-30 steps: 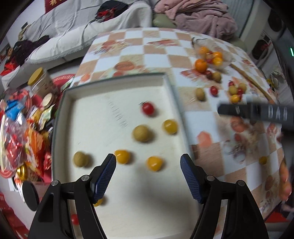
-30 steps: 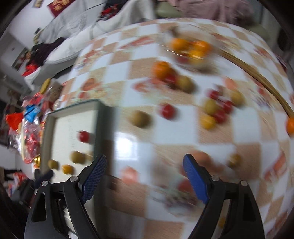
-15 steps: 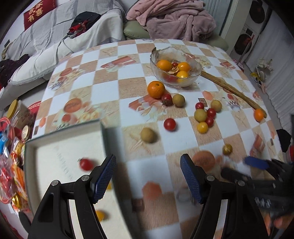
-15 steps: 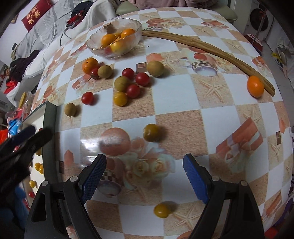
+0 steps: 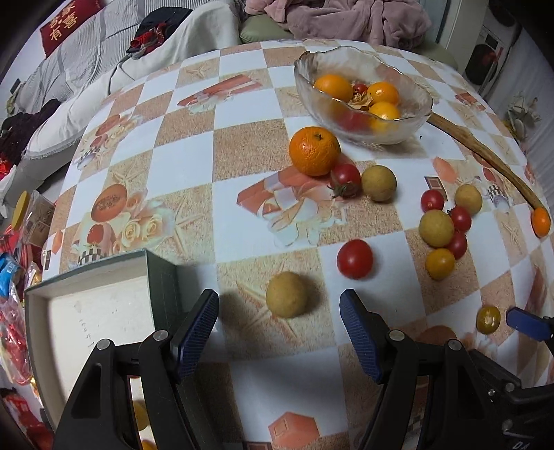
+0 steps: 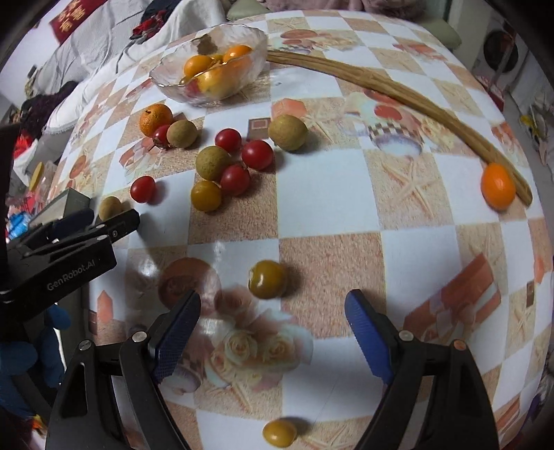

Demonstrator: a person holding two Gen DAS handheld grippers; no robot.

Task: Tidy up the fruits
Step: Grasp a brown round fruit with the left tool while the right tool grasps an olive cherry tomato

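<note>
Blue-padded left gripper spread wide, nothing held; tan longan on tablecloth just ahead btwn fingers. Right gripper also wide, empty; olive-yellow tomato just ahead, slightly left of centre.

"GenRobot.AI" is printed in pale letters on the black body of the left gripper. A red banner carries gold Chinese characters, too small to read.
</note>
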